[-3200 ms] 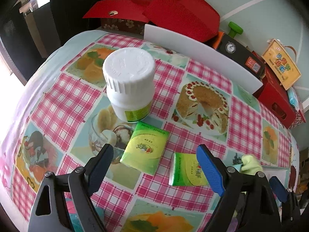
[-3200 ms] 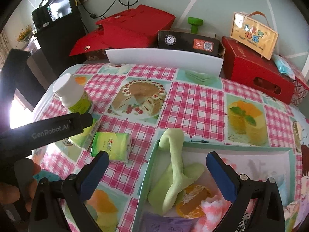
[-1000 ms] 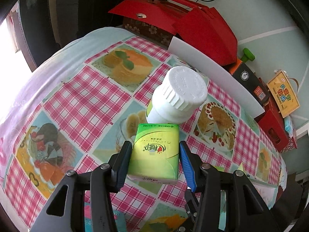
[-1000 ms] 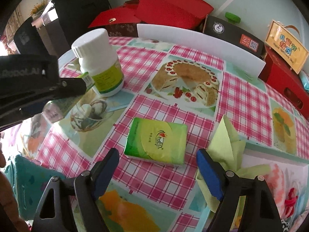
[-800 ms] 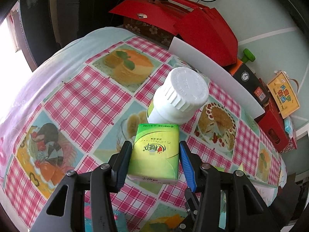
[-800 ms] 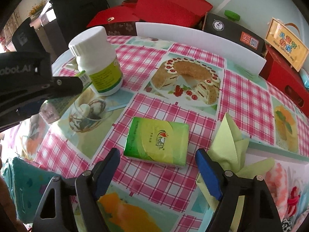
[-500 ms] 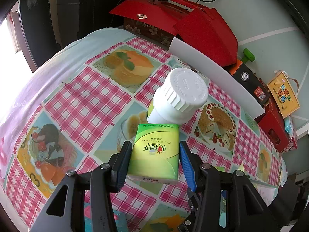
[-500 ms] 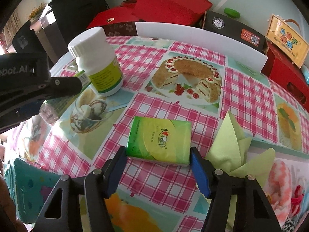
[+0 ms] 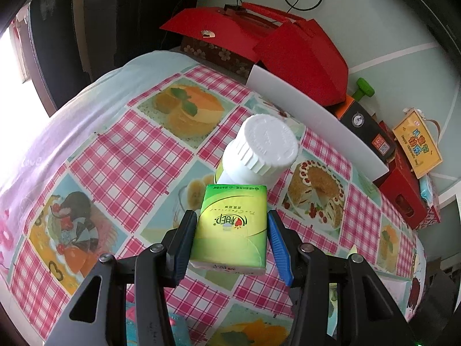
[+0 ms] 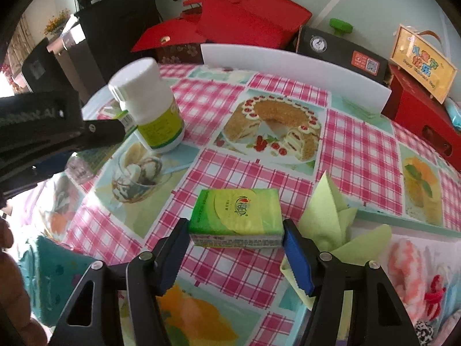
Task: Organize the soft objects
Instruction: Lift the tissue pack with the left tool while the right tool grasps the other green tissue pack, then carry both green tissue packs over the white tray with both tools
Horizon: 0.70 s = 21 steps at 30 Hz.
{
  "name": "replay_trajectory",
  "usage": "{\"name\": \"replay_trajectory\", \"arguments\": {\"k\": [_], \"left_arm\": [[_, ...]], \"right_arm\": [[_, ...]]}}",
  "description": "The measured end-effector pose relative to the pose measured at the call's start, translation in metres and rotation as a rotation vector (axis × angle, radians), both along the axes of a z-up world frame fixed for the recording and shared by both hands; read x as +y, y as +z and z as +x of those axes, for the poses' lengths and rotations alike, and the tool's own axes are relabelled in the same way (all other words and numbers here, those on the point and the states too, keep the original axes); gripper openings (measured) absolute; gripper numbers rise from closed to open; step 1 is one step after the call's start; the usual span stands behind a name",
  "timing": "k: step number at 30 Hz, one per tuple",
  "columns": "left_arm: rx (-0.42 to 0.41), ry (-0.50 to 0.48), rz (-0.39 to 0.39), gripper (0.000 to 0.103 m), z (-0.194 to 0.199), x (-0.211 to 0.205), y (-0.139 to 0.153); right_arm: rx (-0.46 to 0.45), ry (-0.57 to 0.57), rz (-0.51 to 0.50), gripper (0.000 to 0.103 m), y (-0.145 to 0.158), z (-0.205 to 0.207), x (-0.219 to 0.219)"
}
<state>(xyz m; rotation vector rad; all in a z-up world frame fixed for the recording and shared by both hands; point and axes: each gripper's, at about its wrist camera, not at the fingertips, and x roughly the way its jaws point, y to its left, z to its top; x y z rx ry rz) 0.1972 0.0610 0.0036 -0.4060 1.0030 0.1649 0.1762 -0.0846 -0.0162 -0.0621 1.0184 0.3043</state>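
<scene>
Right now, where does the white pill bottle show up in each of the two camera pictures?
Left wrist view: white pill bottle at centre, just behind the held green tissue pack.
Right wrist view: upper left, standing on the tablecloth.
Shared landmark: printed ring cake beside the bottle.

Since three seconds back, your left gripper point(image 9: 229, 242) has lifted one green tissue pack point(image 9: 230, 227) off the tablecloth. Your right gripper point(image 10: 236, 255) left the tray, and its jaws have narrowed onto the second pack point(image 10: 236, 217); pads apparently touching its ends.
</scene>
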Motion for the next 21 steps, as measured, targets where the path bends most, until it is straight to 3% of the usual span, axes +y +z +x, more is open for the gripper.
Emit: {"name": "replay_trajectory", "arguments": {"k": [12, 21], "left_arm": [[-0.081, -0.031, 0.013, 0.051, -0.011, -0.012, 0.031], [-0.129, -0.103, 0.049, 0.051, -0.024, -0.039, 0.049]], "right_arm": [[-0.127, -0.053, 0.028, 0.067, 0.057, -0.019, -0.026], [-0.221, -0.177, 0.024, 0.067, 0.096, -0.045, -0.073]]}}
